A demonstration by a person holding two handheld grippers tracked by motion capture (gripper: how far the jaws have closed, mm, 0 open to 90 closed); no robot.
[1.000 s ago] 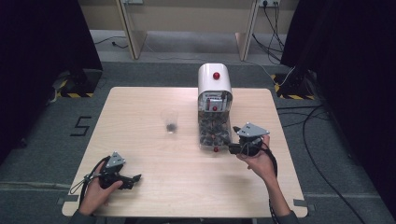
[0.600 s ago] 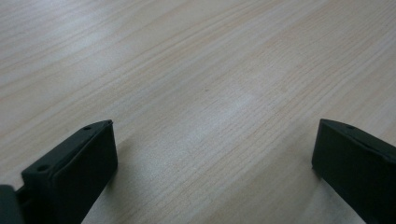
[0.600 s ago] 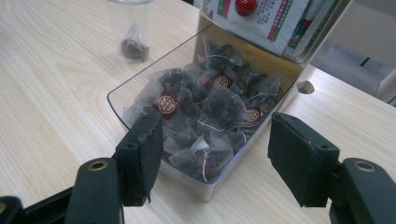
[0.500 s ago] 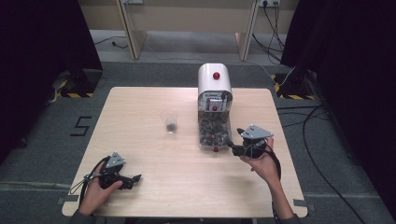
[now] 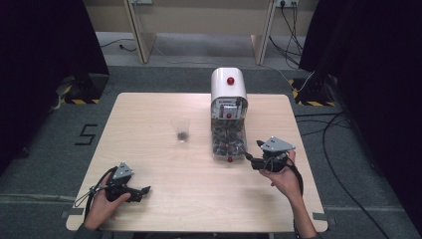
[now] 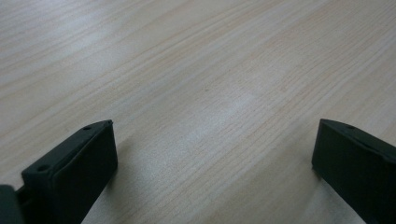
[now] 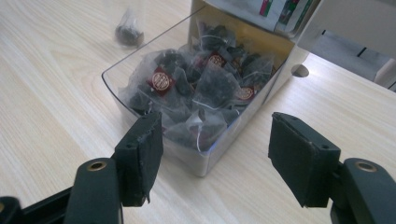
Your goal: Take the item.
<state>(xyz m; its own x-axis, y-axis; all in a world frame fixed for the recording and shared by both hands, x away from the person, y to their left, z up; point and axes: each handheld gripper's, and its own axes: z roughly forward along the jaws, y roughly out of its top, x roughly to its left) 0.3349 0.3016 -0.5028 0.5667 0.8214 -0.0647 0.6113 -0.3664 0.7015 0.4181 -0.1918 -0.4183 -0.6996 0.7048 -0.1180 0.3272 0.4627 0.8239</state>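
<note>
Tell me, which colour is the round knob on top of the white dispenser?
Red. The knob sits on the dispenser top; the high view shows it best.

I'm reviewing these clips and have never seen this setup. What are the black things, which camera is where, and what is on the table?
A person holds a handheld two-jaw gripper in each hand. The high view looks down on the wooden table; the other two cameras ride on the grippers. The left gripper rests open near the table's front edge, holding nothing. The right gripper is open too, facing the clear drawer of tea bags pulled out of a white dispenser. A clear cup with something dark inside stands apart.
</note>
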